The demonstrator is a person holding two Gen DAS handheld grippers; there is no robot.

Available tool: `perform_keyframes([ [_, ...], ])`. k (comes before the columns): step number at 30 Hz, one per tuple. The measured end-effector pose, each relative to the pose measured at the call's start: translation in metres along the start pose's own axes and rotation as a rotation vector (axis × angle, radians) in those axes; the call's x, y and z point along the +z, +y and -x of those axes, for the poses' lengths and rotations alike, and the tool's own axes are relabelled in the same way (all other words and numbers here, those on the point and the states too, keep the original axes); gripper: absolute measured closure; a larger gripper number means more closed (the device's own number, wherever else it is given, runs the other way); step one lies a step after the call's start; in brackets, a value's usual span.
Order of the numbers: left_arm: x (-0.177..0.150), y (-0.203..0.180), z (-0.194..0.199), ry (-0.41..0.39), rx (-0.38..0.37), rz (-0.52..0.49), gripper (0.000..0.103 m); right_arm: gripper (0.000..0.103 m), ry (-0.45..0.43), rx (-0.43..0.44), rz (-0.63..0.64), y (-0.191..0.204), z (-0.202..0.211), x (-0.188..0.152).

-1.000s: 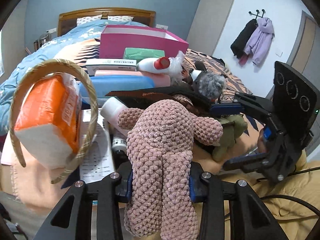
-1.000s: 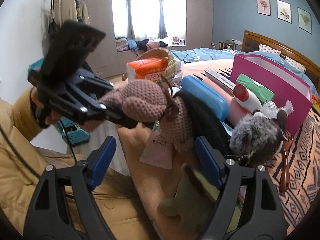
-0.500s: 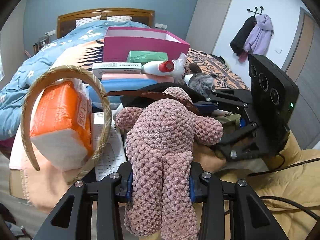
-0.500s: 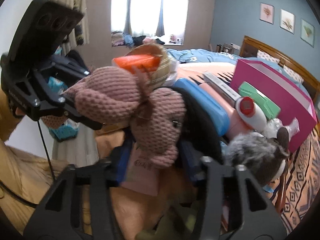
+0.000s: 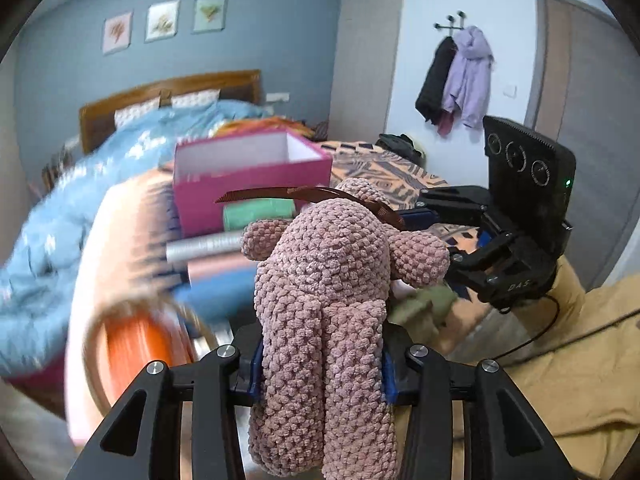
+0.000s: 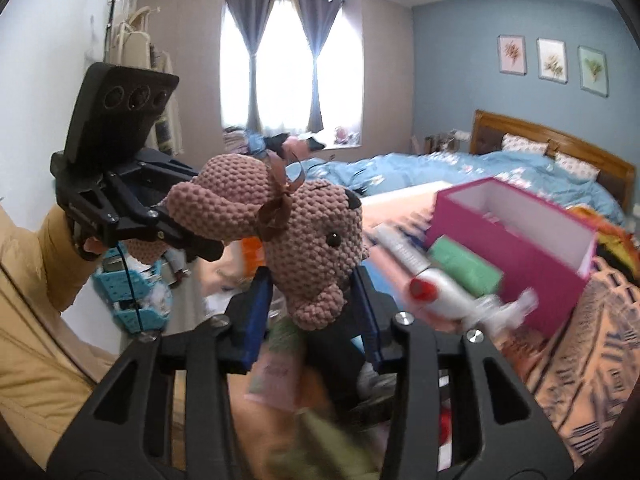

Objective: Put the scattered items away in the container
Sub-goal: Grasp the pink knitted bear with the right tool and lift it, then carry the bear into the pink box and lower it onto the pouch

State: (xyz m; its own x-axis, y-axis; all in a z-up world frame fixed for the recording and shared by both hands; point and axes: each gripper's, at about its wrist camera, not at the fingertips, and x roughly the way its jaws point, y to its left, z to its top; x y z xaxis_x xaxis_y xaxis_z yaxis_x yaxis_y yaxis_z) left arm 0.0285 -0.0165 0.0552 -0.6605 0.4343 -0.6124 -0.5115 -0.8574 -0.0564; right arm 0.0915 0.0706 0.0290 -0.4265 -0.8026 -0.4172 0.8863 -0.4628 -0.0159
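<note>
A pink crocheted plush bear [image 5: 332,300] with a brown ribbon is held in the air between both grippers. My left gripper [image 5: 320,368] is shut on its legs. My right gripper [image 6: 316,292] has closed on its head [image 6: 316,240], blue pads against both sides. The right gripper body shows in the left wrist view [image 5: 508,240], and the left one in the right wrist view [image 6: 120,192]. The open magenta box [image 5: 252,176] stands on the bed beyond the bear; it also shows in the right wrist view [image 6: 516,248].
Scattered on the bed below lie a green pack [image 6: 464,268], a white bottle with a red cap [image 6: 440,292], a long white box [image 5: 204,246], a blue case [image 5: 216,296], an orange tissue pack inside a woven headband [image 5: 140,344] and an olive cloth toy [image 5: 424,308].
Both grippers have lifted the bear up and away from the bed. The right gripper, open a second ago, has closed around the bear's head.
</note>
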Motion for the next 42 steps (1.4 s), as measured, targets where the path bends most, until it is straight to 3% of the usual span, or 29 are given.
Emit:
perform_keyframes([
  [5,0.049,0.012,-0.023,-0.002,0.004,-0.055,0.057,0.061,-0.020,-0.091,-0.020,-0.033,0.003,0.021],
  [12,0.117,0.036,-0.068,0.049,0.075,-0.098,0.051,0.062,-0.018,-0.207,-0.061,-0.094,-0.010,0.054],
  [21,0.174,0.065,-0.131,0.105,0.179,-0.191,0.051,0.062,0.043,-0.267,-0.142,-0.172,-0.044,0.076],
  [32,0.196,0.106,-0.208,0.217,0.202,-0.173,0.051,0.064,0.188,-0.307,-0.216,-0.240,-0.094,0.076],
  [42,0.187,0.139,-0.277,0.361,0.202,-0.144,0.050,0.064,0.369,-0.314,-0.253,-0.281,-0.151,0.057],
])
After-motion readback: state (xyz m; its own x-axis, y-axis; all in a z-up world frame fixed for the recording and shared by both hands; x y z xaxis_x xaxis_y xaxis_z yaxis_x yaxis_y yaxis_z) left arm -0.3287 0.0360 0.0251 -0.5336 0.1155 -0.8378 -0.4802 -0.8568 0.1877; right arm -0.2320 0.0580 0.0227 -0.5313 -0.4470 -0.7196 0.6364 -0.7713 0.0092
